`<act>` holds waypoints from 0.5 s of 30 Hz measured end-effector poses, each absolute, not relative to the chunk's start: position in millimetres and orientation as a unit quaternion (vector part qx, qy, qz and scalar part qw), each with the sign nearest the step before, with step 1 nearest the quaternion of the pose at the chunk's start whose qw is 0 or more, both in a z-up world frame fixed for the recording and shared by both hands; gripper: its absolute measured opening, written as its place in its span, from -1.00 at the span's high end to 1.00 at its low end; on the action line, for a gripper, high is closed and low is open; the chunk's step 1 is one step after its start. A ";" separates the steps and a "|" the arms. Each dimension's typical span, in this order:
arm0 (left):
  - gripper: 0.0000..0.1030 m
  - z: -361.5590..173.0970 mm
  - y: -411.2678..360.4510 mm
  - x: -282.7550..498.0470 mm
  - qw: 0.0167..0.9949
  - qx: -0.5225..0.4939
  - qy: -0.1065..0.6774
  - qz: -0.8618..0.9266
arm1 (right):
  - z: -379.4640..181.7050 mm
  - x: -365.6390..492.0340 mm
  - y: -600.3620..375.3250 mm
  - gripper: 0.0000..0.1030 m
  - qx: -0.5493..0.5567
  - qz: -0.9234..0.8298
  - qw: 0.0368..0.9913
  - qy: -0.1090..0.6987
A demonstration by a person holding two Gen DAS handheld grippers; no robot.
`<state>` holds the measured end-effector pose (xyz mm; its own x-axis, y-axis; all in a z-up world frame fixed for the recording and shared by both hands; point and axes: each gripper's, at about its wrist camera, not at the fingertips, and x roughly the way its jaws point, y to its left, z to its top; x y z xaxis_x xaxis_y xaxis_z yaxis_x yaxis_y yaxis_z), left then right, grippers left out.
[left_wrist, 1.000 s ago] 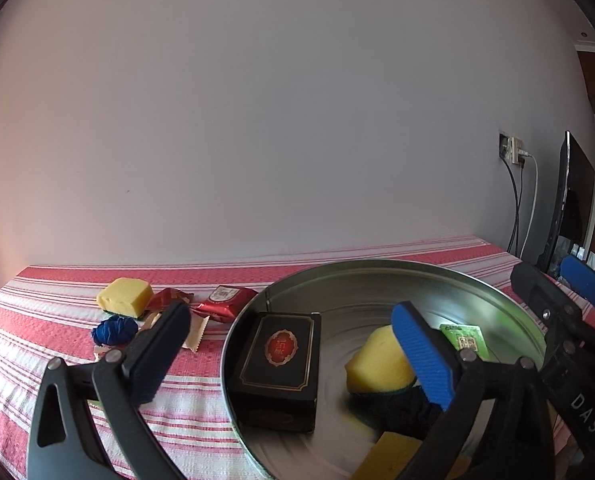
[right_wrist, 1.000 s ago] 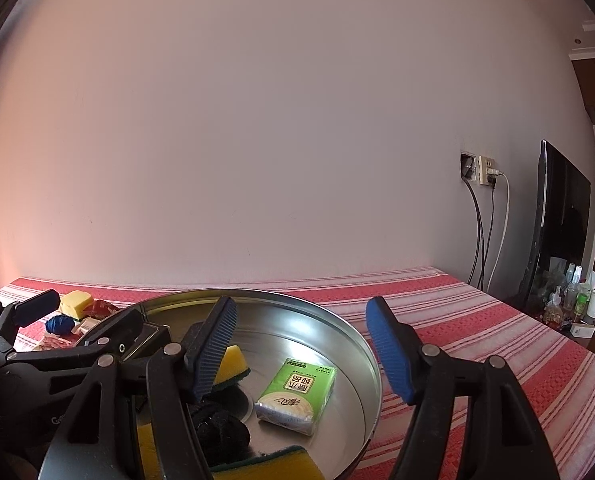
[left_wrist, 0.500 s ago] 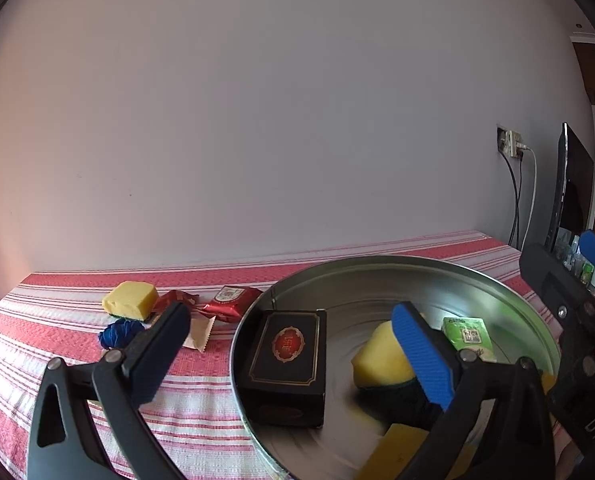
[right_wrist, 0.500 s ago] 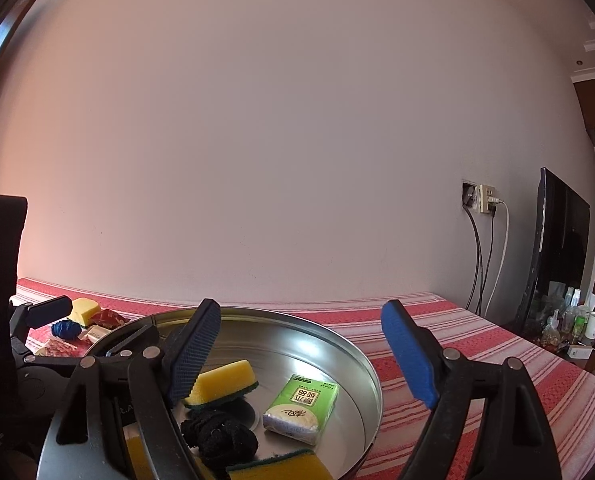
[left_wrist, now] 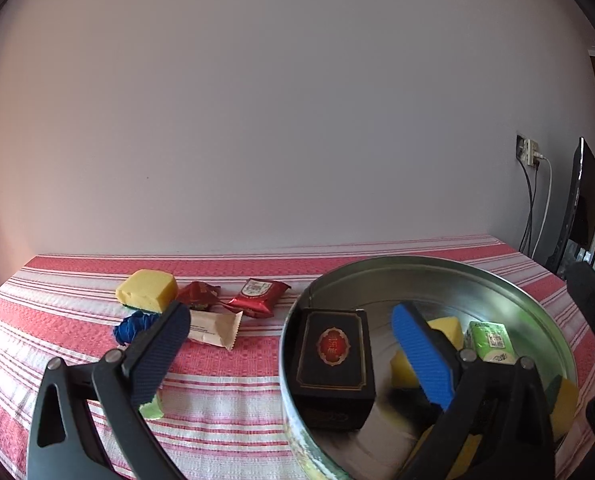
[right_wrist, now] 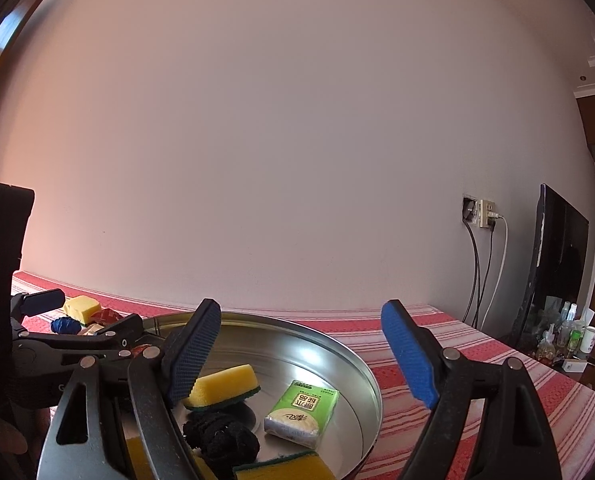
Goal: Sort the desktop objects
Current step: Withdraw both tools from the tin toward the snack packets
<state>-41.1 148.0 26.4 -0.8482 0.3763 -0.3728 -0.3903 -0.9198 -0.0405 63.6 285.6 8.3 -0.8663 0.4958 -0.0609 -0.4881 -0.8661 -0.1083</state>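
Where tin [left_wrist: 437, 276] sits: three sponges [right_wrist: 221, 386].

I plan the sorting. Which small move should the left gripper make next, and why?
Probably swing the left gripper left toward the beige packet. Its fingers stand open and empty, and the packet lies closest outside the metal tray.

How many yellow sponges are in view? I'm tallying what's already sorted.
3. One yellow sponge lies on the striped tablecloth beside the snack packets. Two are inside the metal tin: one mid-tin, one at the near edge. Others may be hidden.
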 end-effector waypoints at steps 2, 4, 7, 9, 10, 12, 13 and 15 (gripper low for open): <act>-0.98 26.7 137.7 -55.7 0.175 -0.197 0.009 0.965 | 7.9 62.7 279.6 -0.64 -0.045 0.966 0.249 -0.050; -0.98 25.8 124.2 -74.3 0.140 -0.216 -0.005 0.966 | 6.8 58.8 272.7 -0.64 -0.059 0.970 0.229 -0.047; -0.98 17.4 99.4 -104.5 0.087 -0.263 -0.036 0.960 | 5.0 51.8 259.8 -0.64 -0.077 0.977 0.193 -0.038; -0.98 7.0 83.6 -122.0 0.042 -0.307 -0.060 0.949 | 6.3 48.6 250.2 -0.64 -0.081 0.980 0.176 -0.037; -0.98 0.8 74.2 -128.8 0.024 -0.330 -0.078 0.940 | 7.8 47.0 245.7 -0.64 -0.082 0.982 0.167 -0.037; -0.98 -10.1 58.8 -138.4 0.008 -0.369 -0.120 0.922 | 11.8 43.7 237.9 -0.64 -0.084 0.985 0.149 -0.036; -0.98 -14.3 54.4 -141.5 0.008 -0.384 -0.135 0.913 | 14.0 42.0 234.5 -0.64 -0.084 0.986 0.142 -0.035; -0.98 -19.8 51.4 -142.2 0.014 -0.403 -0.152 0.902 | 18.6 38.4 228.7 -0.64 -0.084 0.987 0.130 -0.036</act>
